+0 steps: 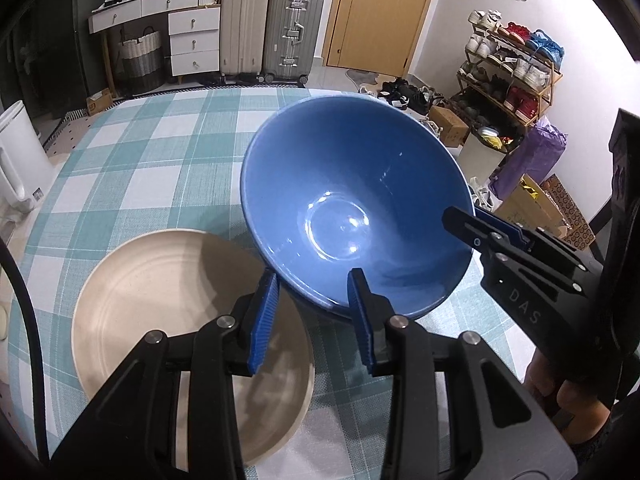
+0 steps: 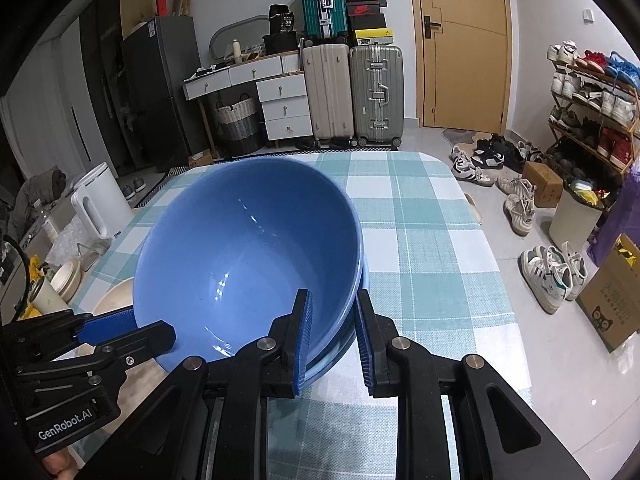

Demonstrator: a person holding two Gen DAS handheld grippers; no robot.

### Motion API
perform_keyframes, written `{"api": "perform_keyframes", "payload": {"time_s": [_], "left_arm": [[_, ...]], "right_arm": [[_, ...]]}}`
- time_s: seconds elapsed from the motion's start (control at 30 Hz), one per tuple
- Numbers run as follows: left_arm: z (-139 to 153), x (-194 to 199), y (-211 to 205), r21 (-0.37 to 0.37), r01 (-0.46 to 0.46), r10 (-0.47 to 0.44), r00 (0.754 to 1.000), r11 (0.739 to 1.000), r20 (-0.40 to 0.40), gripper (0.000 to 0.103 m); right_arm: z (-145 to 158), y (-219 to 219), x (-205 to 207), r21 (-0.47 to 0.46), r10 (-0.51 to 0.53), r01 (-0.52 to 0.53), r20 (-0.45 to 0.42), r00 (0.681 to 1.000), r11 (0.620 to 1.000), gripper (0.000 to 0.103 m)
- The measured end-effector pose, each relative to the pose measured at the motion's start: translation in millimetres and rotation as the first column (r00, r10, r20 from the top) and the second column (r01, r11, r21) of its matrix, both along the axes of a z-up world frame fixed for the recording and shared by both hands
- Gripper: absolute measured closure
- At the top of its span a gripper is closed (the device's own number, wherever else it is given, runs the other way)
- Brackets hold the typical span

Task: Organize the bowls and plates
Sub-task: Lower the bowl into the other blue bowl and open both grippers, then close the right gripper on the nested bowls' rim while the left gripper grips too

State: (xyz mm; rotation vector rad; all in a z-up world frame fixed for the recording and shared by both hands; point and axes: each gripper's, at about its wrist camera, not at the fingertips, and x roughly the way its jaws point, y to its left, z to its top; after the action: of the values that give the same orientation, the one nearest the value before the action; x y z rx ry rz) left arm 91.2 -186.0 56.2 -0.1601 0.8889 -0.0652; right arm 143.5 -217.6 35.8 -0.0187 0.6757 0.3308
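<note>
L hand-held gripper point(image 1: 314, 312): jaws spread, straddling near rim of blue bowl point(image 1: 356, 208) w/o pinching it — one pad point(image 1: 264, 320) outside, over the beige plate point(image 1: 168, 300), the other inside the bowl. Released, not clamped.

R hand-held gripper point(image 2: 334, 332): jaws either side of the bowl's point(image 2: 248, 256) near-right wall, one pad point(image 2: 302, 344) inside, one outside; whether the pads actually press the wall, can't tell. In L view it enters from the right w/ a finger over the bowl's right rim.

Bowl sits tilted, opening facing the cameras, bottom edge on/near the checked desk point(image 1: 152, 152). R view shows a second, paler rim just under the top one, so looks like two nested bowls.

Beige plate lies flat on desk, just left of bowl, bowl's edge overlapping it.

Farther: suitcases point(image 2: 352, 92), white drawers point(image 2: 284, 104), wooden door point(image 2: 464, 44), shoe rack point(image 2: 592, 96), shoes on floor.
</note>
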Motion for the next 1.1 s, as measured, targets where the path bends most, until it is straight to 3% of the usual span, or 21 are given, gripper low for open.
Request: {"api": "perform_keyframes", "payload": {"time_s": [0.27,0.43,0.57,0.63,0.7,0.87,0.9,0.93,1.1], "left_arm": [[-2.6,4.4,8.9,0.013,-0.012,0.012,1.0,1.0,-0.003,0.071],[-7.0,9.3,20.7,-0.011,-0.026,0.025,1.0,1.0,-0.013,0.059],[-10.0,13.5,32.1,-0.026,-0.053,0.052,0.998,0.998,-0.019,0.047],[-11.8,15.8,38.0,-0.047,-0.056,0.056,0.998,0.997,-0.017,0.036],[-13.3,18.0,42.5,-0.068,-0.06,0.059,0.998,0.996,-0.021,0.024],[-17.4,26.2,55.8,-0.128,-0.08,0.077,0.997,0.989,-0.022,0.012],[-19.5,29.0,59.5,-0.14,-0.09,0.087,0.996,0.986,-0.027,0.003],[-21.2,31.0,62.5,-0.147,-0.1,0.097,0.995,0.984,-0.03,0.001],[-31.7,43.0,73.5,-0.198,-0.117,0.109,0.993,0.973,-0.049,0.001]], "right_arm": [[0.8,-8.4,1.0,0.018,-0.009,0.009,0.0,1.0,1.0,0.081],[2.6,-13.1,1.0,0.037,-0.003,0.003,0.002,1.0,0.999,0.08],[0.8,-17.7,3.1,0.051,-0.007,0.008,-0.008,1.0,0.999,0.068],[0.5,-20.0,3.7,0.062,-0.006,0.007,-0.012,1.0,0.998,0.062],[1.6,-22.8,3.4,0.08,-0.002,0.003,-0.012,1.0,0.997,0.049],[5.0,-26.9,1.0,0.126,0.008,-0.009,0.002,1.0,0.992,0.013],[5.1,-27.0,0.9,0.124,0.003,-0.004,0.007,1.0,0.992,0.011],[4.7,-27.4,1.5,0.121,-0.007,0.006,0.01,1.0,0.993,0.008],[-7.2,-29.1,16.4,0.133,-0.028,0.033,-0.037,0.999,0.991,0.005]]}}
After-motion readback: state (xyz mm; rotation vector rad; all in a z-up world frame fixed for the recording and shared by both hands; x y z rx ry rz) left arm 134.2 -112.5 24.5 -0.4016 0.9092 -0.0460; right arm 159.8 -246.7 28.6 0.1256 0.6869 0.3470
